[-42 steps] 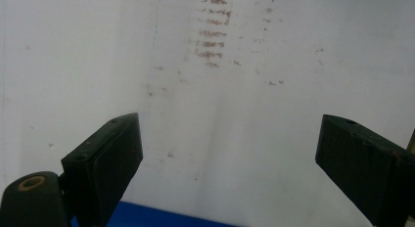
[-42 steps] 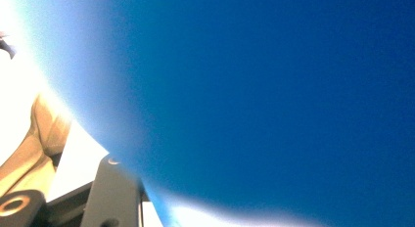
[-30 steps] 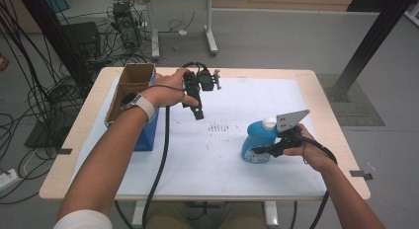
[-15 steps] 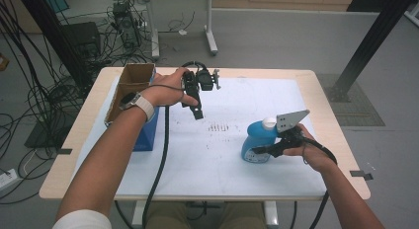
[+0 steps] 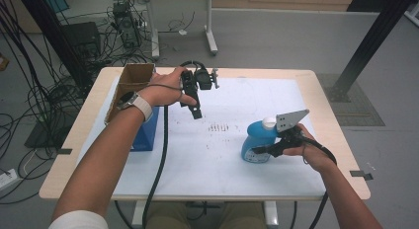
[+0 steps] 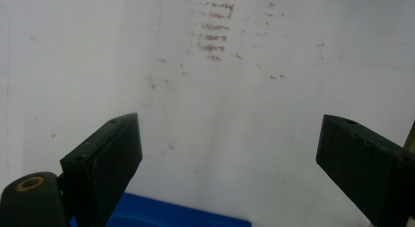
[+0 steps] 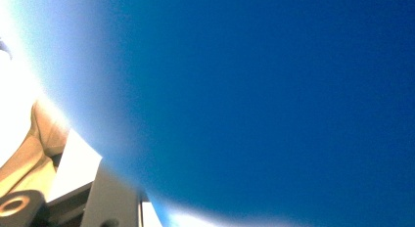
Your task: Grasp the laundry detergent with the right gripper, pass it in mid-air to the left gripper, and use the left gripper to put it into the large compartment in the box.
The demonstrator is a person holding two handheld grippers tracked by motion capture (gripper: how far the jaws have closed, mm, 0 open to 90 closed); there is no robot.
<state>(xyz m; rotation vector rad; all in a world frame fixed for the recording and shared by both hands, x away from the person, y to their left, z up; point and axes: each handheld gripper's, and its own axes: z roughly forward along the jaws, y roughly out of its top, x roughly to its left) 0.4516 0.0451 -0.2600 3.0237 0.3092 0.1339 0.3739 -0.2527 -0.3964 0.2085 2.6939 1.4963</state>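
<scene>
Rightward, blue bottle [image 5: 256, 142] well inside table edge [image 5: 346, 140].

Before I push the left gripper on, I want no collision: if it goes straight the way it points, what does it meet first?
Probably the white mat: the open left gripper points down at it, nothing between, near brown smudges.

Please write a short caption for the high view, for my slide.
Right tongs grip a blue bottle on the white table; left tongs hang open above it.
</scene>
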